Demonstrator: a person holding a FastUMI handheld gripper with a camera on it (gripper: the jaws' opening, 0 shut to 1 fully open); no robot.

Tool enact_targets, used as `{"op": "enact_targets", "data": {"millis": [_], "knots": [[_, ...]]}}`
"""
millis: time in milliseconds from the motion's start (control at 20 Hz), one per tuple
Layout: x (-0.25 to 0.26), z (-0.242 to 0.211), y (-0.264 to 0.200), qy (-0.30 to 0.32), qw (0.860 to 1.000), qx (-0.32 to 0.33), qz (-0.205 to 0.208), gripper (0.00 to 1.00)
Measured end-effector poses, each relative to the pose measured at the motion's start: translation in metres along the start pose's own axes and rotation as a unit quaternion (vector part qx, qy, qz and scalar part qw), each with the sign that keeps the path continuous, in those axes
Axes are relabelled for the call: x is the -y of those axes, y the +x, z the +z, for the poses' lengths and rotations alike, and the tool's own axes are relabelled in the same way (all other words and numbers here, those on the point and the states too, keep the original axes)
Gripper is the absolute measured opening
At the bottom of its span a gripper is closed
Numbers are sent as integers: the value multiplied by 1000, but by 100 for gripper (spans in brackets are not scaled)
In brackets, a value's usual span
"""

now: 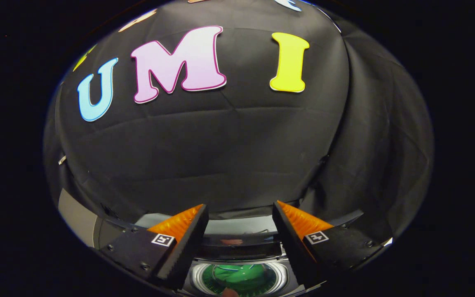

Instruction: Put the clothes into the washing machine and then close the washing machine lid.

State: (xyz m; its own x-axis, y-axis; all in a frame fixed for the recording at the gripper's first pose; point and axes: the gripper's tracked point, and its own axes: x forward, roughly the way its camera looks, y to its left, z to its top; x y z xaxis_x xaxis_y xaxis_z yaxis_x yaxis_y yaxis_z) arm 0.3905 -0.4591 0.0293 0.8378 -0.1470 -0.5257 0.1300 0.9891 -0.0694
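Through the gripper view I see my gripper (241,210) held up and facing the booth's black cloth wall (229,156), its two fingers (182,231) spread wide with nothing between them. Their tips touch nothing; the gap between them shows just the cloth and, lower down, the machine.

The washing machine (239,247) sits below and between my fingers, close under them. I can make out only a slice of it: a dark band across its back, a pale strip above that, and a round opening with a shiny rim (198,275). The fingers cover both sides of the machine, and its near part is cut off below, so I cannot tell its full shape or where the lid stands.

Inside the round opening lies something green (237,277), which I take to be the clothes already in the drum. It is small and warped by the lens, so I cannot say how many pieces there are or how they are folded. At the near edge of the opening a small rounded pinkish shape (230,293) pokes in, too cut off to identify.

To the left of the machine, a pale grey panel (76,214) runs out from behind my left finger; what it belongs to is unclear.
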Motion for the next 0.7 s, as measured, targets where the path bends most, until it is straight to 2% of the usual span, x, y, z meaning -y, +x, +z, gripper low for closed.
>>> {"op": "enact_targets", "data": {"millis": [700], "knots": [[6,-44,-65,-2,1000,21,-12,99]]}}
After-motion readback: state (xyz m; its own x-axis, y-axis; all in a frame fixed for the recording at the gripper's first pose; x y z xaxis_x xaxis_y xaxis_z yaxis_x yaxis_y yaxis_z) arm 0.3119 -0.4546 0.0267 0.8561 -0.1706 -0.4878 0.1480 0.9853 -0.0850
